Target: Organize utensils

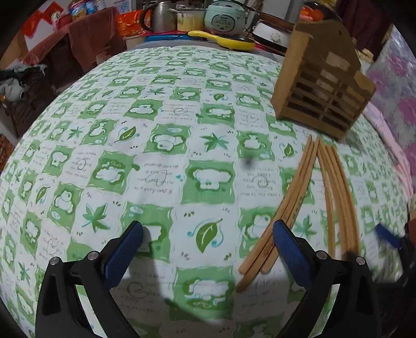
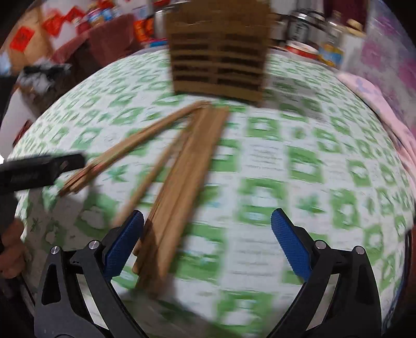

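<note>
The left gripper (image 1: 208, 234) hovers over the green-and-white tablecloth (image 1: 161, 145) with its blue-padded jaws spread wide and nothing between them. Just right of it, two bundles of wooden chopsticks (image 1: 293, 200) lie flat on the cloth, fanning apart toward the camera and converging near the slatted wooden utensil holder (image 1: 322, 91), which stands upright at the far right of the table. In the blurred right wrist view, the right gripper (image 2: 208, 228) is likewise wide open and holds nothing; the nearer chopstick bundle lies just beside its left pad (image 2: 124, 241), whether touching I cannot tell. A kettle (image 1: 158, 15) and a yellow pan (image 1: 223, 40) sit beyond the table
</note>
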